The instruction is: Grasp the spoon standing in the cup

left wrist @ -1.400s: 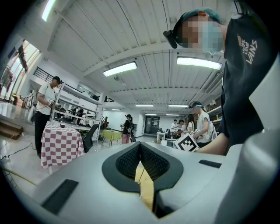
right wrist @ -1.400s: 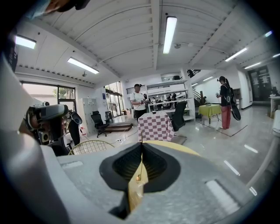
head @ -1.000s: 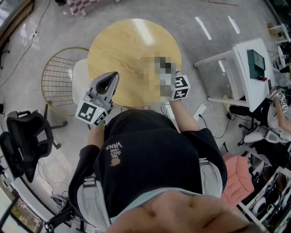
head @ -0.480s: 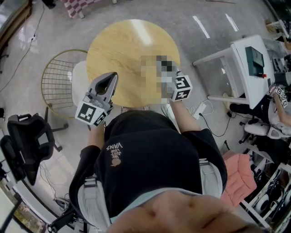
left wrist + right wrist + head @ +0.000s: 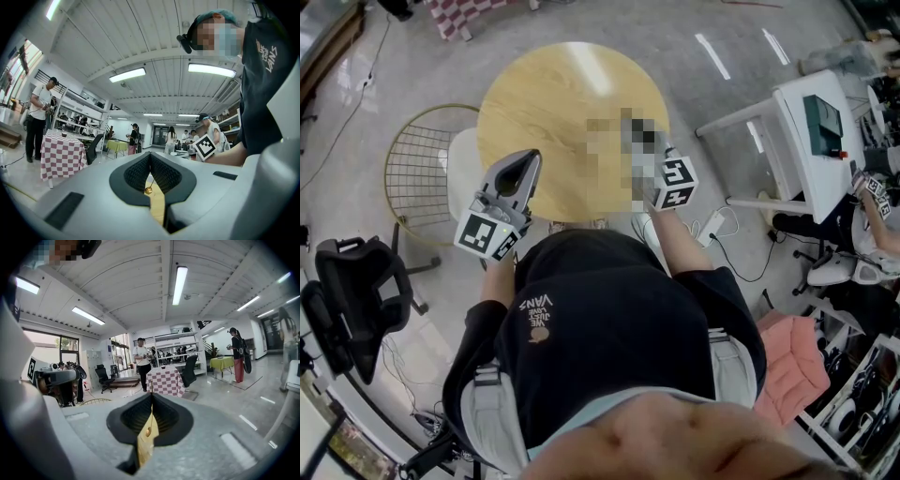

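Note:
I see no cup and no spoon in any view; a mosaic patch covers part of the round wooden table [image 5: 553,103] beside my right hand. In the head view my left gripper [image 5: 532,156] is held over the table's near left edge, its jaws closed to a point. The left gripper view shows the left gripper [image 5: 150,153] with its dark pads meeting and nothing between them. The right gripper's marker cube [image 5: 675,182] shows at the table's near right edge, with its jaws hidden under the patch. In its own view the right gripper [image 5: 151,393] is shut and empty too.
A gold wire chair [image 5: 417,159] with a white seat stands left of the table. A black office chair [image 5: 356,281] is at the far left, a white desk [image 5: 811,131] at the right, and cables [image 5: 717,230] lie on the floor. People and a checkered table [image 5: 164,379] stand farther off.

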Tool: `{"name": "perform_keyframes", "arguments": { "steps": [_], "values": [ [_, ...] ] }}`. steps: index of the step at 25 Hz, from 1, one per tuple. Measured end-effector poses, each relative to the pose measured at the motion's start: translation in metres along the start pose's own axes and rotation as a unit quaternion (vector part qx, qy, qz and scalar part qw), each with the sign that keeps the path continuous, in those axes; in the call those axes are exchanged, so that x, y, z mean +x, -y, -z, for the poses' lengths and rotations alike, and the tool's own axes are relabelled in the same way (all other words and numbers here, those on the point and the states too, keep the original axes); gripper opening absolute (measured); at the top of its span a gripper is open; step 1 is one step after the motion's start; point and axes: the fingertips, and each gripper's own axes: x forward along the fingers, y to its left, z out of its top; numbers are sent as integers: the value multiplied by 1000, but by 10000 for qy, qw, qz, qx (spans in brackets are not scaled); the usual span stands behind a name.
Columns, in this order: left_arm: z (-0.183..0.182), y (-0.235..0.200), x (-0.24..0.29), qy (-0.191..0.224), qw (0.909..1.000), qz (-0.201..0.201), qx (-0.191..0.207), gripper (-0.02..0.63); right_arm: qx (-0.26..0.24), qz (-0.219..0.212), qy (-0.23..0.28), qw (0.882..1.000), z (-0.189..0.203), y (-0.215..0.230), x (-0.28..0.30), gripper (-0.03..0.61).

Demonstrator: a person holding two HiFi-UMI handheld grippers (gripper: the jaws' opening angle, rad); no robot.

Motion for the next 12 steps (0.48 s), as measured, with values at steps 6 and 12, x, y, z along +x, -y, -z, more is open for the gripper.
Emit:
{"name": "perform_keyframes", "arguments": {
  "steps": [6,12],
  "values": [
    [-4,0,2,13,10000,16,18,-5,41,2,93,9999,-11,0,-5,2],
    [-3,1,4,15,10000,38,-9,-5,84,6,153,9998,-17,0,-11,2]
  ]
}}
